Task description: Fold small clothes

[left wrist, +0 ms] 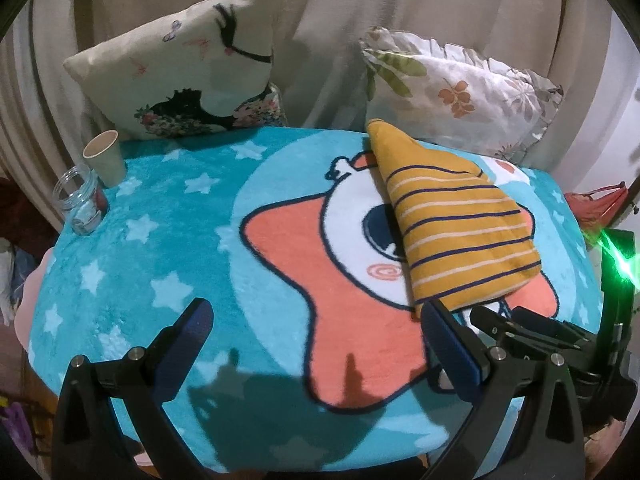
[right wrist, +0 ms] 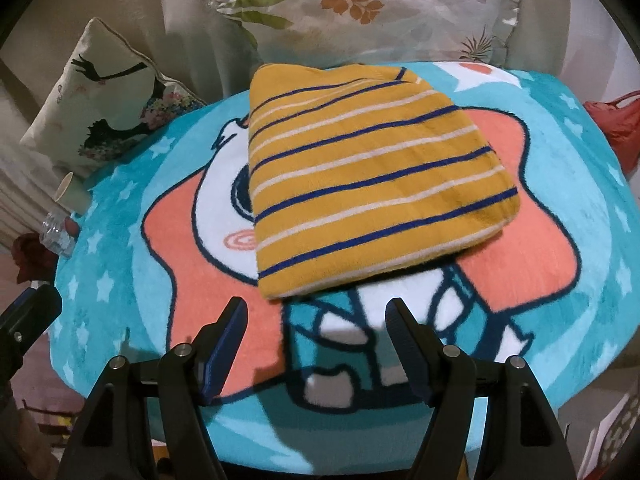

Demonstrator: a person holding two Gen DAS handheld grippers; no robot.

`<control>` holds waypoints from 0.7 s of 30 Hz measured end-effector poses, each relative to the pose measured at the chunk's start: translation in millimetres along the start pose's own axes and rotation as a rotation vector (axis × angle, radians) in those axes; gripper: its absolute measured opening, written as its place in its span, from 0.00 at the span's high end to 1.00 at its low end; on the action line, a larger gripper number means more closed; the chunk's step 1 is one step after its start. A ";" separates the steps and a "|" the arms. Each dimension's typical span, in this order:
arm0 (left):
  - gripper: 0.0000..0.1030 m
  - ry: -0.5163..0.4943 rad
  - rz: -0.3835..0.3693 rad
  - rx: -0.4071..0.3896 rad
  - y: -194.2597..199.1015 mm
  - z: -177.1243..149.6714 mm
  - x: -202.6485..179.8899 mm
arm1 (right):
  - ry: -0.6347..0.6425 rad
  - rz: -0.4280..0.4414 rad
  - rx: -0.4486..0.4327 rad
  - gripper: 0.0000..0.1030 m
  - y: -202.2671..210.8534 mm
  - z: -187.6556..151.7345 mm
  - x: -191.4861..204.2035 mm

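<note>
A folded mustard-yellow garment (right wrist: 360,176) with navy and white stripes lies flat on the blue cartoon rug (right wrist: 560,200). The same garment (left wrist: 452,224) shows right of centre in the left wrist view. My right gripper (right wrist: 316,316) hovers just in front of its near edge, jaws wide open and nothing between them. My left gripper (left wrist: 316,320) is open too, over the rug's orange star, its right finger (left wrist: 444,332) near the garment's near corner without touching it. The right gripper's black frame (left wrist: 532,328) shows at the lower right of the left wrist view.
A paper cup (left wrist: 105,157) and a glass jar (left wrist: 80,200) stand at the rug's far left edge. Two cushions, one with a dark figure print (left wrist: 188,68) and one floral (left wrist: 460,88), lean against the curtain behind. A red bag (right wrist: 616,124) lies off the right edge.
</note>
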State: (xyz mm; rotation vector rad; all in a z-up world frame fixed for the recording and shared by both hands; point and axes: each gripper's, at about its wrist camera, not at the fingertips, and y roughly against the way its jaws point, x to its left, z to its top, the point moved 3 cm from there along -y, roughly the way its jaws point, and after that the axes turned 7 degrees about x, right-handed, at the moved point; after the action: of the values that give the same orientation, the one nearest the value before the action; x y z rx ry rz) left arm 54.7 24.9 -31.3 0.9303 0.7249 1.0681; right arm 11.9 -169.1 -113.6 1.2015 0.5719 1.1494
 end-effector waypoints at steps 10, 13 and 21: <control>0.00 0.010 0.015 0.040 -10.6 2.2 -72.8 | -0.061 0.009 -0.008 0.25 14.8 4.8 -94.9; 0.00 0.003 0.021 0.045 -13.5 2.8 -96.2 | -0.078 0.009 -0.010 0.25 18.1 11.1 -123.3; 0.00 -0.009 0.037 0.083 -25.1 -1.0 -143.3 | -0.073 0.036 -0.019 0.25 20.6 23.9 -175.1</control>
State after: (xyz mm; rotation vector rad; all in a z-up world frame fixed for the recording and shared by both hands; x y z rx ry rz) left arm 16.8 -114.8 -46.4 1.0225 0.7514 1.0724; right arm -39.9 -339.0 -123.7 1.2364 0.4843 1.1338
